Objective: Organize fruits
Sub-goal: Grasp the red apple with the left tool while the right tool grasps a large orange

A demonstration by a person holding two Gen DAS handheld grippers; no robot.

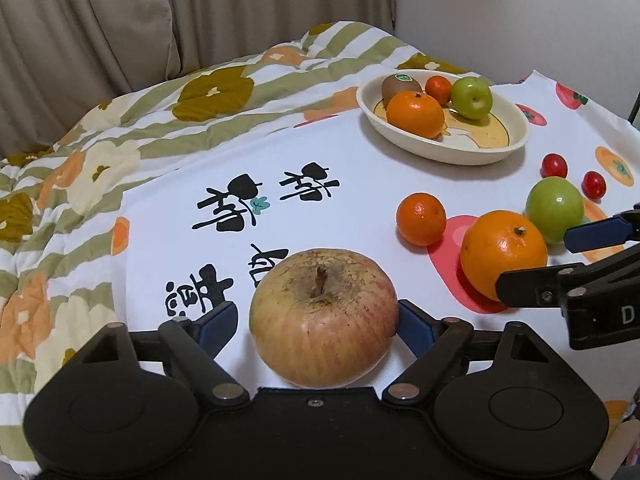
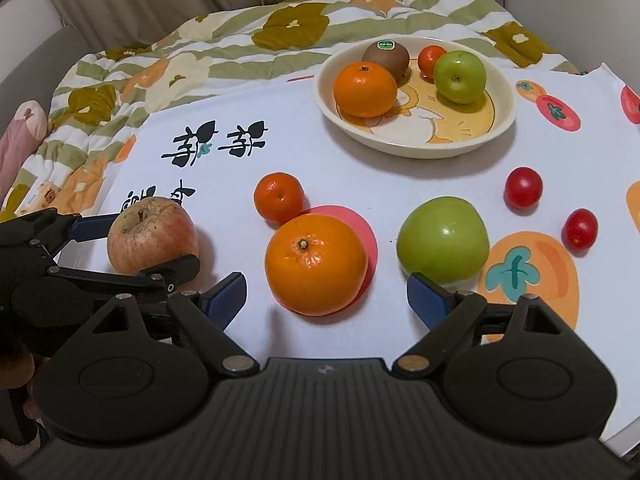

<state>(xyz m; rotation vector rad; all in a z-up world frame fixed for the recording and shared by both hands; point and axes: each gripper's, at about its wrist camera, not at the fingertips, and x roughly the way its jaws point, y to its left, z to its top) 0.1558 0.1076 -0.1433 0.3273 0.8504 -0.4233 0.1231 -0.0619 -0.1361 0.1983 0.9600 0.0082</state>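
A large reddish apple (image 1: 323,316) lies on the white cloth between the open fingers of my left gripper (image 1: 316,322); whether the pads touch it is unclear. It also shows in the right wrist view (image 2: 152,234). My right gripper (image 2: 326,296) is open and empty, with a big orange (image 2: 316,264) just ahead between its fingers. A green apple (image 2: 443,240), a small mandarin (image 2: 279,198) and two cherry tomatoes (image 2: 523,187) lie loose nearby. The cream plate (image 2: 502,120) holds an orange, kiwi, mandarin and green apple.
The white printed cloth (image 2: 320,160) lies over a flowered quilt (image 2: 200,60) on a bed. Curtains and a wall stand behind. The cloth's right edge (image 2: 624,432) drops off near my right gripper. My right gripper reaches into the left wrist view (image 1: 560,264).
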